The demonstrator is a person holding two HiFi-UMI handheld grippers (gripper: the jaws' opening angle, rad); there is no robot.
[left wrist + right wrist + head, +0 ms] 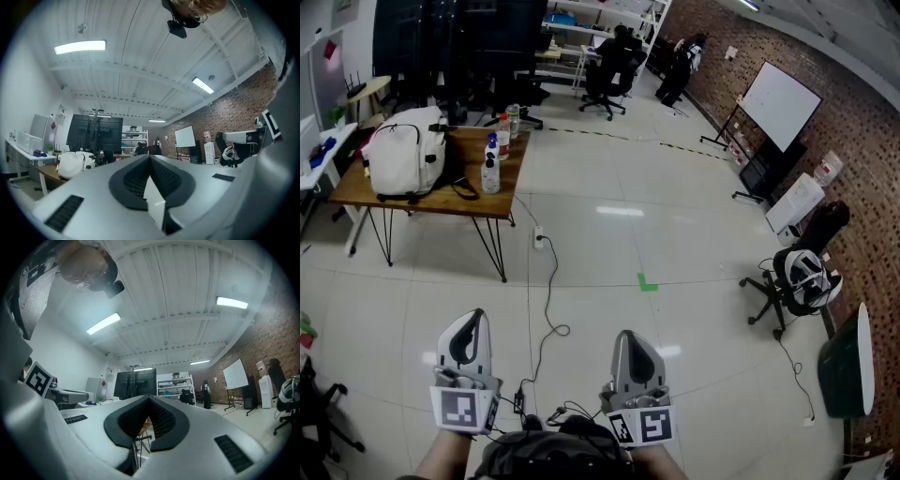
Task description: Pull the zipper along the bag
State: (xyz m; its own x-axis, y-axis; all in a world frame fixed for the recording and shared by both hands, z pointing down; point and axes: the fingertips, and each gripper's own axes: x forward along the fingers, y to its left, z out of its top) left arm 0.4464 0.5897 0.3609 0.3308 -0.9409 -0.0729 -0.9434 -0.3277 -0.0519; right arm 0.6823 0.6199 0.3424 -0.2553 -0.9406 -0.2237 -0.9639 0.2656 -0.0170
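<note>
A white backpack [405, 153] lies on a wooden table [431, 197] at the far left of the head view, several steps away from me. It shows small in the left gripper view as well, the backpack [72, 164] sitting on the table. My left gripper [468, 336] and right gripper [625, 352] are held low and close to my body, over the tiled floor, both pointing upward and forward. Each has its jaws shut with nothing between them. In the gripper views the left gripper [150, 158] and right gripper [149, 399] tips meet.
Bottles [491, 161] stand on the table beside the backpack. A cable [548, 300] runs across the floor from the table toward me. An office chair [792, 279] stands at right, a whiteboard [779, 105] by the brick wall, people at desks far back.
</note>
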